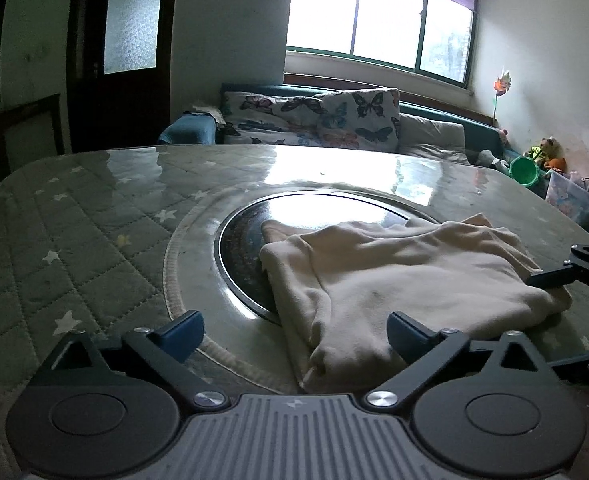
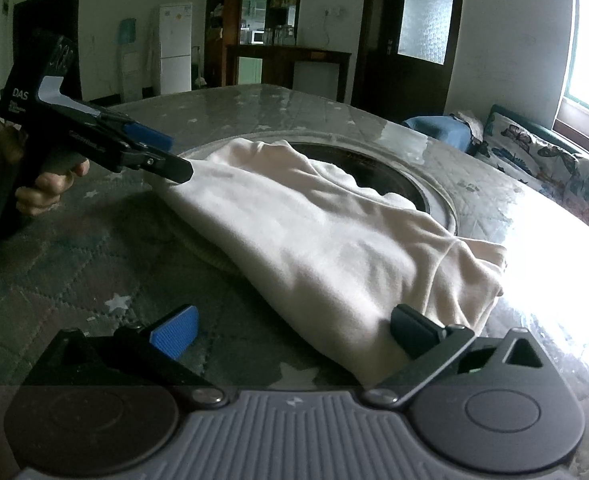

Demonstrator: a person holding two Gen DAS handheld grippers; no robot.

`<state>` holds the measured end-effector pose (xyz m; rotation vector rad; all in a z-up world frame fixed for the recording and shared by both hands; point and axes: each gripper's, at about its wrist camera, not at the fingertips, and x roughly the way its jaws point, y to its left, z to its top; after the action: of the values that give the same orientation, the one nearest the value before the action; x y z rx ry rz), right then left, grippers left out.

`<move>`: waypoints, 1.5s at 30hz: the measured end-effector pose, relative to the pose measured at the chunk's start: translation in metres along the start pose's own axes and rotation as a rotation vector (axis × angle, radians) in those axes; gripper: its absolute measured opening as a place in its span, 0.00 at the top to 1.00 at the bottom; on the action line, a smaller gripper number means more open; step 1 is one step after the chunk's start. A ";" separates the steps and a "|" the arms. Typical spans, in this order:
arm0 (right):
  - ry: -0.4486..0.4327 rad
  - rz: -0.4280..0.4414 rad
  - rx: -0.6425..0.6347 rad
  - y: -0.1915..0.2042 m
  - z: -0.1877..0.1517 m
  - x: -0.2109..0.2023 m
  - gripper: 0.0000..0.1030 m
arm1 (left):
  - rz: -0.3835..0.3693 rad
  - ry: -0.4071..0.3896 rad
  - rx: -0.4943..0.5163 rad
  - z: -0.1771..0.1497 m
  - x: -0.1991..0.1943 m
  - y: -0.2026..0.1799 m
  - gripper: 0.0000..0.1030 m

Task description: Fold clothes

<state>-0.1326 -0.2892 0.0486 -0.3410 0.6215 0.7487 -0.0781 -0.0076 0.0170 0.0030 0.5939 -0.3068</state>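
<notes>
On the glossy surface (image 1: 94, 216), both tools, left tool (image 1: 294, 334) and right tool (image 2: 294, 330), gape wide and empty beside the folded cream garment (image 1: 398, 276); a re-grip could catch one layer only, undoing folds.

Counting what's showing: one folded cream fleece garment (image 1: 394, 280) lying on one star-quilted table (image 1: 74, 240); one dark round glass inset (image 1: 246, 248) sitting in the tabletop; two black two-finger grippers, left gripper (image 1: 294, 332) and right gripper (image 2: 294, 332), each standing with its jaws spread; two butterfly-print pillows (image 1: 314, 120) resting on one teal sofa (image 1: 434, 108); one green plastic bucket (image 1: 524, 172); one white fridge (image 2: 175, 48)
</notes>
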 end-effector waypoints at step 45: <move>0.004 0.009 0.010 0.002 0.000 0.001 0.00 | -0.006 0.072 -0.021 -0.001 0.011 0.004 0.00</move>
<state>-0.1334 -0.2877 0.0483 -0.3311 0.6309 0.7530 -0.0690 -0.0067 0.0100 -0.0074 0.6689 -0.3071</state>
